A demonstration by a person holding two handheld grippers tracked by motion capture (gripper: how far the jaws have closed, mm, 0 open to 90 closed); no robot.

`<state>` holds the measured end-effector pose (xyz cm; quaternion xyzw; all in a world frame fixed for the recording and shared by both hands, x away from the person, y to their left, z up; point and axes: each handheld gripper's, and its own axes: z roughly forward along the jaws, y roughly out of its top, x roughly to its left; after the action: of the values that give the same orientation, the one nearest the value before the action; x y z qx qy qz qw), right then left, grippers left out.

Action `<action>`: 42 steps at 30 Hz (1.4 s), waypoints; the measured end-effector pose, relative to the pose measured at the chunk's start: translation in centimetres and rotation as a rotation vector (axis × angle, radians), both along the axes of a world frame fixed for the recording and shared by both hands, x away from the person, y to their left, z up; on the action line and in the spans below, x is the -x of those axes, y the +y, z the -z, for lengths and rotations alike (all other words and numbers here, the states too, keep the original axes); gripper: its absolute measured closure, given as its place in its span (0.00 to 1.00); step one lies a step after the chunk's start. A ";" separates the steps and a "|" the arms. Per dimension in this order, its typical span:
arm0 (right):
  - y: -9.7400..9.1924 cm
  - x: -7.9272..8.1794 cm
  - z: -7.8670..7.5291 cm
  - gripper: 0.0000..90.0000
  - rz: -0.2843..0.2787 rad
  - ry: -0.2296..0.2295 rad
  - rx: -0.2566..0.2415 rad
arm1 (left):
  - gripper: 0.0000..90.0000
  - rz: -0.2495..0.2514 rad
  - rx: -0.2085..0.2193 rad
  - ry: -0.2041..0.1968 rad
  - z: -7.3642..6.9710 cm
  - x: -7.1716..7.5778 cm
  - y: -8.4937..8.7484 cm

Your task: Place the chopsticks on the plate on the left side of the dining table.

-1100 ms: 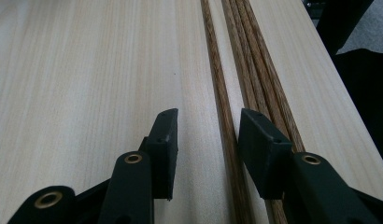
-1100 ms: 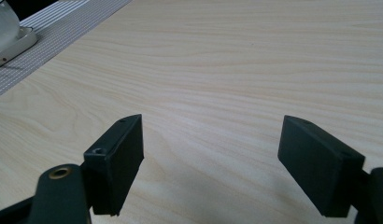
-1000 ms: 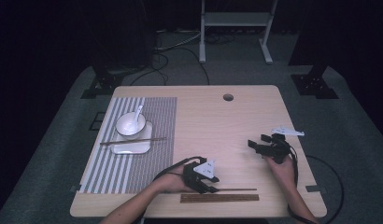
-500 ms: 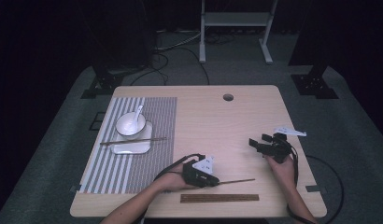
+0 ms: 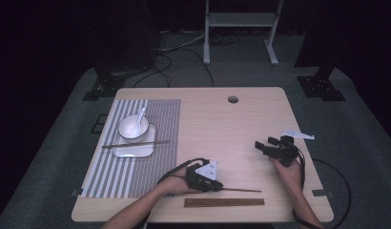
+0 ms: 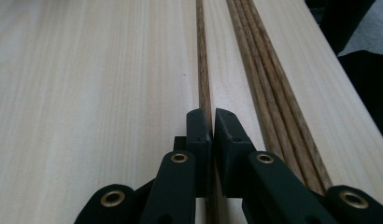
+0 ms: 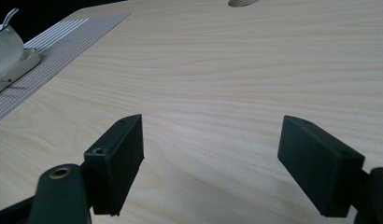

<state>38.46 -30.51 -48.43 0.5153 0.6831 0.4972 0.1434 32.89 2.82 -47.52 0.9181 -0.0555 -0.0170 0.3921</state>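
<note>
Chopstick [image 6: 202, 70] pinched between just-closed left gripper [image 6: 212, 122] jaws, extending ahead along table [image 6: 87, 70].

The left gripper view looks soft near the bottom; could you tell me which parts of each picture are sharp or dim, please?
Left gripper view: the tool is slightly soft, the chopstick it grips sharper farther off. Right gripper view: evenly lit, its tool blurred. High view: table bright, surroundings dark.

No readable text, labels, brands or nos. anywhere. Table [image 5: 241, 129], striped mat [image 5: 150, 143], bowl [image 5: 132, 128] & gripper jaws all look blank; high view is prob. too coarse for small print.
</note>
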 end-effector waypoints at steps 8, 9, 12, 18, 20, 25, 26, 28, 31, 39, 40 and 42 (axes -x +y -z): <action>0.0 0.0 0.0 0.24 0.001 -0.002 0.002 | 0.94 -0.007 0.014 0.008 -0.3 -0.3 0.4; 0.0 0.0 0.0 0.24 0.000 -0.003 0.002 | 0.94 -0.010 0.019 0.002 -0.4 -0.3 0.4; 0.0 0.0 0.0 0.24 0.001 -0.001 0.002 | 0.94 -0.013 0.023 0.007 -0.5 -0.4 0.6; 0.0 0.0 0.0 0.24 0.002 -0.001 0.002 | 0.94 -0.015 0.029 -0.001 -1.0 -0.5 1.0; 0.0 0.0 0.0 0.24 0.002 0.002 0.000 | 0.94 -0.014 0.031 -0.004 -1.2 -0.6 1.1; 0.0 -0.1 0.0 0.24 0.002 0.001 0.002 | 0.94 -0.018 0.026 -0.015 -1.5 -0.6 1.4; 0.0 -0.1 0.0 0.24 0.001 0.000 0.002 | 0.94 -0.014 0.030 -0.012 -1.6 -0.6 1.5; 0.0 -0.1 0.0 0.24 0.001 0.000 0.004 | 0.94 -0.013 0.030 -0.019 -1.7 -0.7 1.6; 0.0 -0.1 0.0 0.24 0.002 0.000 0.003 | 0.94 -0.014 0.030 -0.019 -2.0 -0.8 1.8; 0.1 -0.2 0.0 0.24 0.006 0.005 0.013 | 0.94 -0.008 0.029 -0.022 -2.3 -1.1 2.5; 0.1 -0.2 0.0 0.24 0.006 0.005 0.013 | 0.94 -0.015 0.025 -0.022 -2.4 -1.1 2.7; 0.1 -0.2 0.0 0.24 0.006 0.005 0.011 | 0.94 -0.017 0.029 -0.018 -2.5 -1.3 3.1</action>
<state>38.63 -30.43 -48.43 0.5178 0.6847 0.4915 0.1461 34.19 5.93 -45.00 0.9129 -0.0516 -0.0043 0.4049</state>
